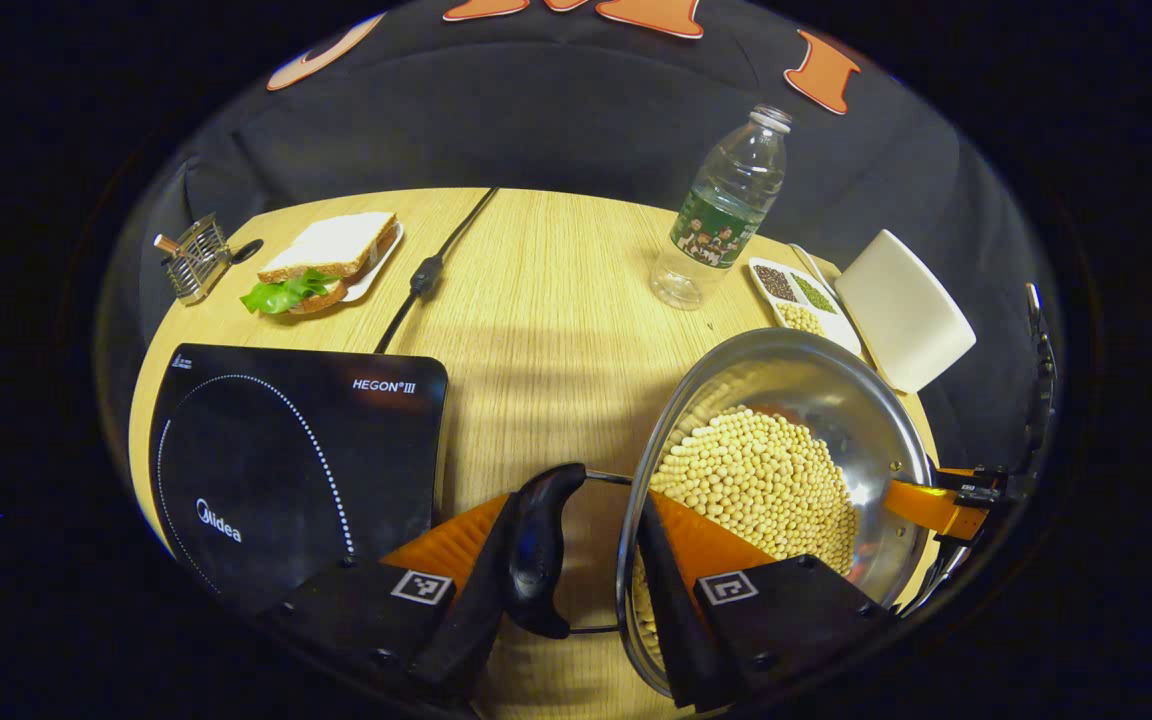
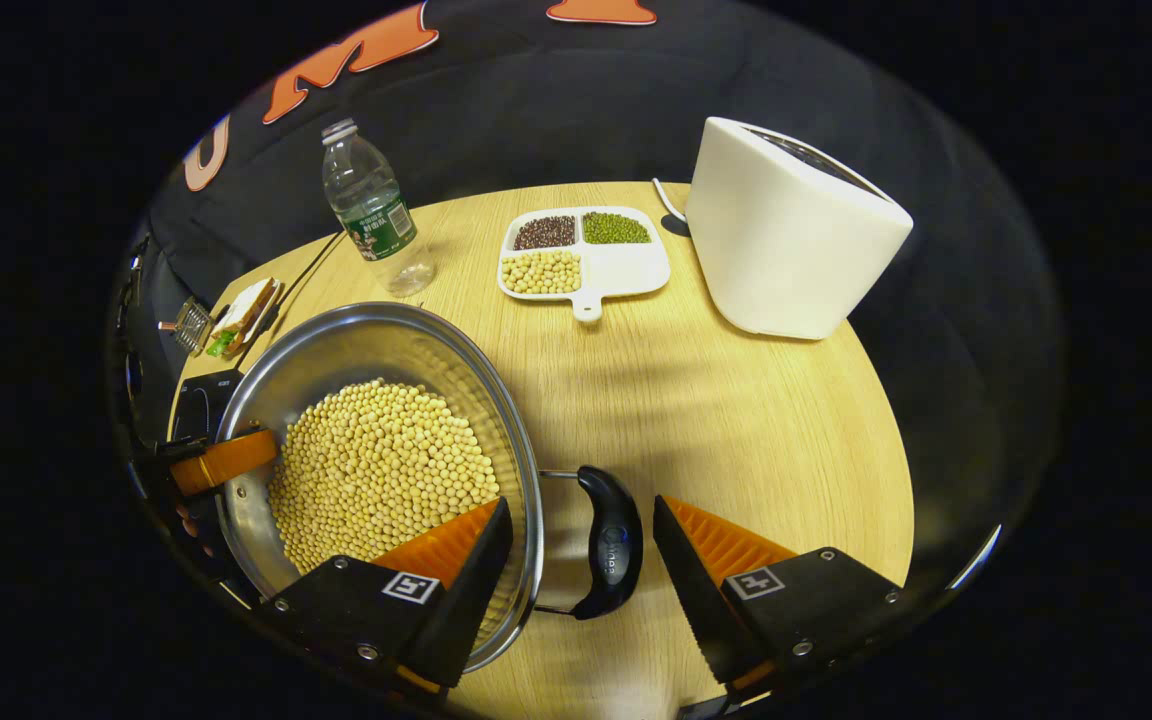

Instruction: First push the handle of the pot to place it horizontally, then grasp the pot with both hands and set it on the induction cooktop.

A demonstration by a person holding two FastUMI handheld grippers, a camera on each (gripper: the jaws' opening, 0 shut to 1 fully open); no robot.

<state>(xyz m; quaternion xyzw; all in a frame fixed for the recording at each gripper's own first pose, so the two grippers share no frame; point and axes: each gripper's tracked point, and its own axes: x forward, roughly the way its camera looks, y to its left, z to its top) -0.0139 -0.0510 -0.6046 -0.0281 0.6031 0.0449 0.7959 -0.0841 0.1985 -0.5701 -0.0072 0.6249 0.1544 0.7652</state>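
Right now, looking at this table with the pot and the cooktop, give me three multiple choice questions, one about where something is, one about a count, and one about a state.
1. Where does the pot stand?
A. on the induction cooktop
B. on the wooden table beside the cooktop
C. on the divided tray

2. How many compartments of the divided tray hold beans or grains?
A. one
B. three
C. five

3. How do the right gripper's fingers stand at the pot's side handle?
A. spread, one finger on each side of it
C. shut tight on the water bottle
B. shut on the sandwich

Answers: 1 B, the induction cooktop lies bare next to the pot. 2 B, dark, green and yellow fillings show. 3 A, gaps show between handle and fingers.
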